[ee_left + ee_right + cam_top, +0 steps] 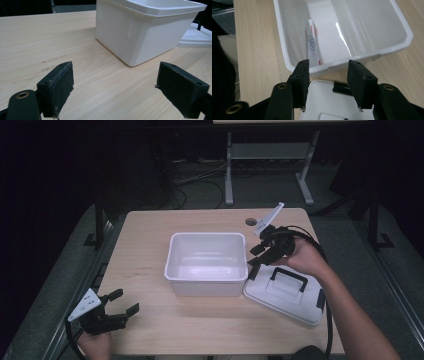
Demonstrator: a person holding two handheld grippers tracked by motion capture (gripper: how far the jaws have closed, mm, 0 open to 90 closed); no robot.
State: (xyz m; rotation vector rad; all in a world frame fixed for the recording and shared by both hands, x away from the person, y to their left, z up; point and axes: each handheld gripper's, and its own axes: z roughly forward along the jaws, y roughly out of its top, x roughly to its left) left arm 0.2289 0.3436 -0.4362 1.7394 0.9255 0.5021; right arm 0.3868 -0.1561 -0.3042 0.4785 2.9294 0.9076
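Tub [206, 263] sat mid-worktop [150, 240], tube [313, 42] lying inside it along one wall. Lid [285, 292] lay flat on the worktop just right of the tub, handle up. Right tool [256, 255] hung over the lid's far corner by the tub; left tool [124, 302] at near-left, well apart.

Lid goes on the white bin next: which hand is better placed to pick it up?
Right, probably. The right tool hovers open at the lid beside the bin, its latch just below the jaws in the right gripper view. The left tool sits open at the table's near-left corner, across the bin from the lid.
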